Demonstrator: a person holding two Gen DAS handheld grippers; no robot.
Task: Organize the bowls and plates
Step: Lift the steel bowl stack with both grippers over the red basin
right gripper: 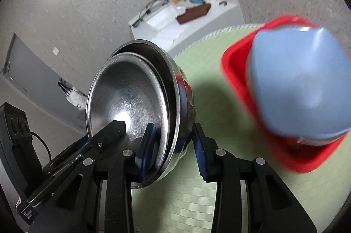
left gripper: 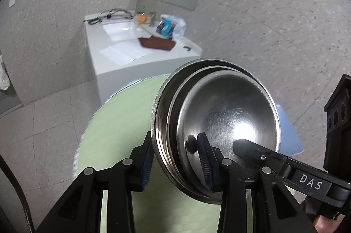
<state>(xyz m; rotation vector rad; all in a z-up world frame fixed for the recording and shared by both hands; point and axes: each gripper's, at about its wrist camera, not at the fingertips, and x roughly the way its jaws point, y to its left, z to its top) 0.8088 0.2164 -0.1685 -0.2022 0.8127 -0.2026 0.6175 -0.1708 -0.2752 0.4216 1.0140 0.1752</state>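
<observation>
The left hand-held gripper (left gripper: 175, 158) is clamped on the rim of a stack of steel bowls (left gripper: 219, 123). Its jaws stand only partly apart, with one blue pad (left gripper: 145, 163) pressed on the outside of the outer bowl and the other (left gripper: 205, 158) inside the inner bowl. Two rims show plainly, a smaller bowl nested in a larger one; whether there are more I cannot tell.

The right hand-held gripper (right gripper: 173, 145) grips the same stack (right gripper: 131, 96) at the opposite edge, also narrowly parted: one pad (right gripper: 148, 145) sits inside the inner bowl, the other (right gripper: 200, 156) against the outer wall. In each wrist view the other gripper's finger reaches in over the bowl's hollow, so both grip the stack at once.

The stack is tilted steeply on edge, its open side turned toward the cameras, and is held above a round counter with a pale green cover (left gripper: 122, 118). It does not appear to touch the cover, though the lowest rim is hidden behind the gripper frames.

To the right, seen from the right wrist, a red tray (right gripper: 239, 70) rests on the green cover, with a blue plastic thing (right gripper: 302, 83) in it, blurred. It is near the bowls but apart from them.

Further back a white cabinet (left gripper: 114, 70) stands by the wall, with a brown cloth (left gripper: 158, 43), papers and a plastic bag (left gripper: 173, 25) on top.
</observation>
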